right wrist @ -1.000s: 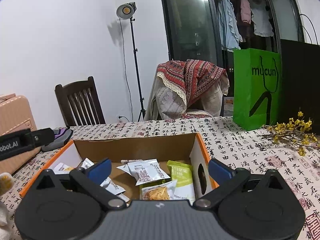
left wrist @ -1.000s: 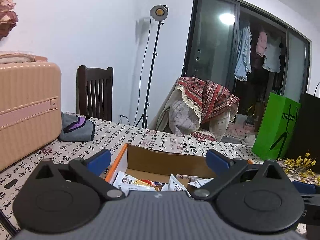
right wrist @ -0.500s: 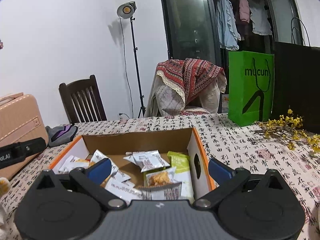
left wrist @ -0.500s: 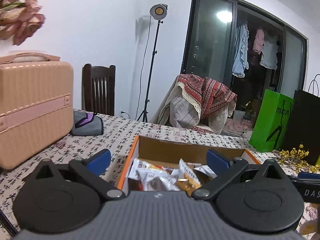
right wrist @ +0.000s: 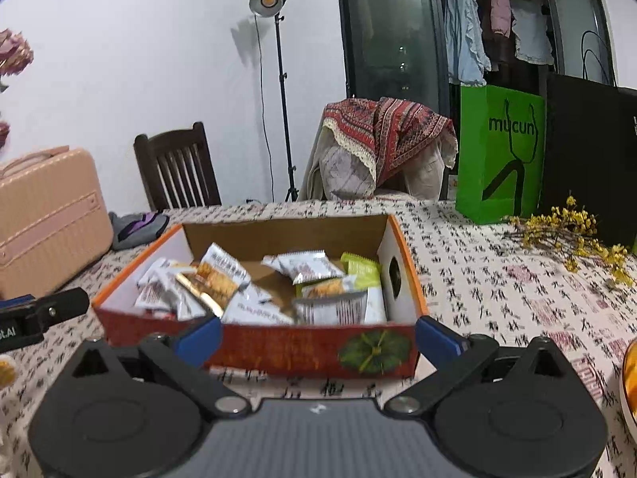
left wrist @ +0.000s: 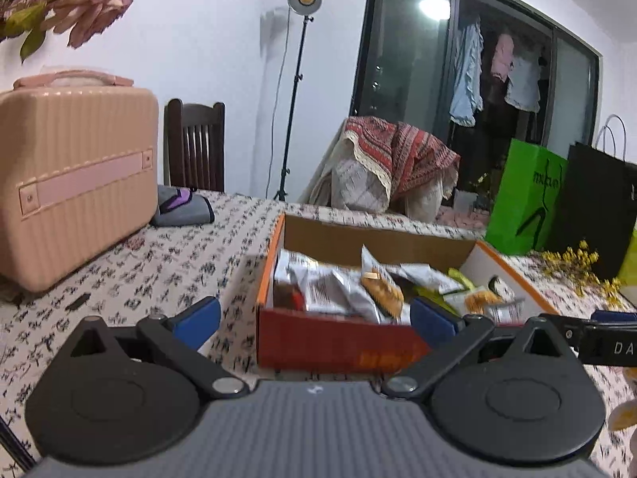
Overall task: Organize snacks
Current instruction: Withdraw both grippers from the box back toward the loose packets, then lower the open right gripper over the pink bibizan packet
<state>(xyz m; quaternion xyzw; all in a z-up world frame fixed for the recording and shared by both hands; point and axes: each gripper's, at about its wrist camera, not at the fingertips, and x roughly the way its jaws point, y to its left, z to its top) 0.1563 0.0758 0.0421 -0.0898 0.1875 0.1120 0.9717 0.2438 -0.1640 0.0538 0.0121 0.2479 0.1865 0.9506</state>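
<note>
Hovering both grippers, left gripper (left wrist: pixel 314 318) and right gripper (right wrist: pixel 316 332), fingers spread wide and empty, just short of the snack box (right wrist: pixel 278 342) on the desk (right wrist: pixel 497 279); best reaching over its near wall, pinching one loose packet (right wrist: pixel 306 265) by an edge.

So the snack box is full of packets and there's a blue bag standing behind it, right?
Nearly. The snack box does hold lots of packets, but the bag standing behind it on the table is green, not blue. The right wrist view shows it clearly.
</note>
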